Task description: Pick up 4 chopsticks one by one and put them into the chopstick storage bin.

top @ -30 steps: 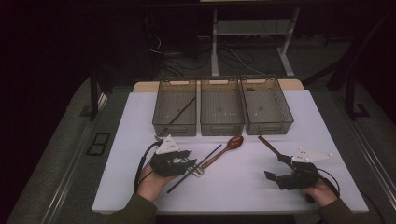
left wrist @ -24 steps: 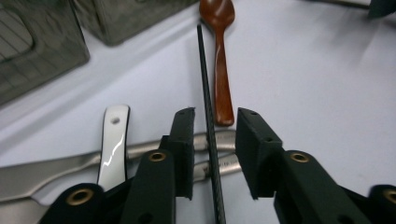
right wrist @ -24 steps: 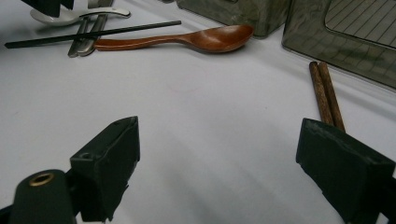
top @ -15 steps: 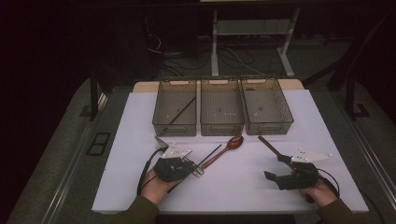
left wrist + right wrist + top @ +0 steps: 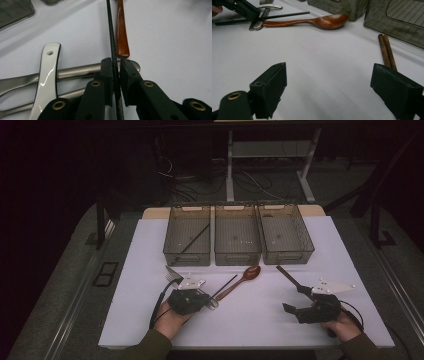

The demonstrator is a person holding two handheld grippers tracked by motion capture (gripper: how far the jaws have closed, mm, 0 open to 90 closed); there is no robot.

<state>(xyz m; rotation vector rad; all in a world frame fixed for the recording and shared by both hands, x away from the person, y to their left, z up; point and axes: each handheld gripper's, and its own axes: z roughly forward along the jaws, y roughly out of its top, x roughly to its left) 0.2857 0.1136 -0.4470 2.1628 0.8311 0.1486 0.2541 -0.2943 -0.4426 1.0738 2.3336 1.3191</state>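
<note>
Work in hand: sorting cutlery from the white table (image 5: pixel 300 330) into three bins; the left gripper (image 5: pixel 114 75) is taking a black chopstick (image 5: pixel 111 37).
Left gripper: low centre of the left gripper view, left of centre in the high view (image 5: pixel 212 301); its jaws have just been closing, with the chopstick between them, and the pads now pinch it.
Right gripper: lower right of the high view (image 5: pixel 295 312); jaws wide apart, nothing between them, hanging over bare table.
Chopstick, place: it runs up the middle of the left gripper view, lying over steel handles (image 5: pixel 75 72) and just beside the spoon's (image 5: pixel 121 30) handle end.
Chopstick, handling: I judge it light, stiff and thin, apt to roll or swivel in the pads; a hold nearer the middle would keep it from tipping, while this one looks nearer one end.
Left bin (image 5: pixel 172 237): one dark stick (image 5: pixel 196 237) lies slantwise in it.
Middle bin (image 5: pixel 238 257): nothing large in it; too dim to tell small things.
Right bin (image 5: pixel 305 240): likewise looks bare.
Other pieces: a wooden spoon (image 5: pixel 245 276) at centre, a fork (image 5: pixel 173 274) at the left, brown chopsticks (image 5: pixel 387 51) at the right of the right gripper view.
</note>
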